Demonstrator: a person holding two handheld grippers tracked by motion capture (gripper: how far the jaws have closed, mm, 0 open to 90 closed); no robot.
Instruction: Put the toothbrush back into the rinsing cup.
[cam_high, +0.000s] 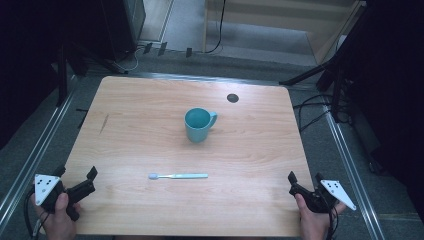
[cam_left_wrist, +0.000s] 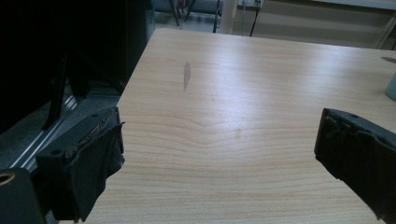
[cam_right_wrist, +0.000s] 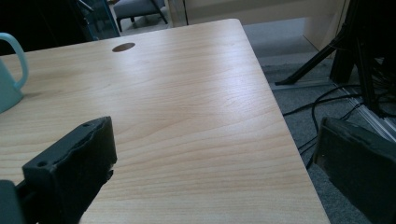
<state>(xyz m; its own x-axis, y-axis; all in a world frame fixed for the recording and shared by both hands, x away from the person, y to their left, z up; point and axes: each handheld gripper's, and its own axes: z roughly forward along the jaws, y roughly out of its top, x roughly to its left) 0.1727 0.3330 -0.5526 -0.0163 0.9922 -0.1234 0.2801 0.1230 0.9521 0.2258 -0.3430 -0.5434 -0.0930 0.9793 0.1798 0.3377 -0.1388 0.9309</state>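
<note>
No writing, label, brand name or number can be read anywhere in these views. The pale wooden worktop (cam_high: 150, 130) bears only grain and a small dark scuff — no print. The teal ceramic mug (cam_high: 199, 125) and the light blue plastic toothbrush (cam_high: 178, 176) have plain surfaces with no logo. The nearest thing to a sign is a pattern of small dark dots on the grey three-cornered plates topping the left gripper (cam_high: 74, 181) and the right gripper (cam_high: 305, 181) — markings, not legible characters.
</note>
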